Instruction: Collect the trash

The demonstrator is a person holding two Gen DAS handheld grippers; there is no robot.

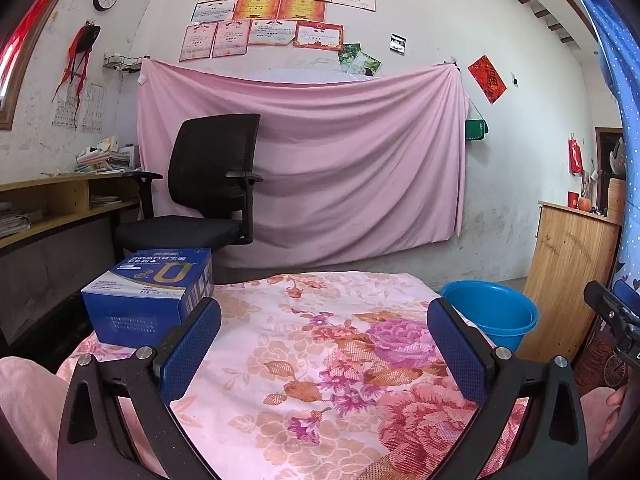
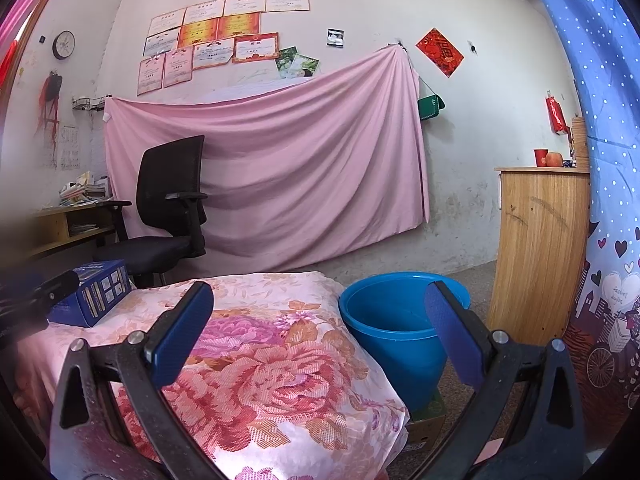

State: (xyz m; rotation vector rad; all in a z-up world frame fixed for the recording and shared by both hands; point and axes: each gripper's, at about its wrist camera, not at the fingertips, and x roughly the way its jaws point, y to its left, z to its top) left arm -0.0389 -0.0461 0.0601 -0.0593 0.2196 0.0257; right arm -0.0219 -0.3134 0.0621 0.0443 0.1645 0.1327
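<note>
Left tool (image 1: 324, 312) and right tool (image 2: 320, 300) gape wide, empty.

1. Flowered cloth (image 1: 320, 360) lay bare in the middle, plenty of room to pass.
2. Blue box (image 1: 148, 296) blocked the far left corner.
3. Blue bucket (image 2: 394, 332) stood just off the right edge, mouth unobstructed.
</note>
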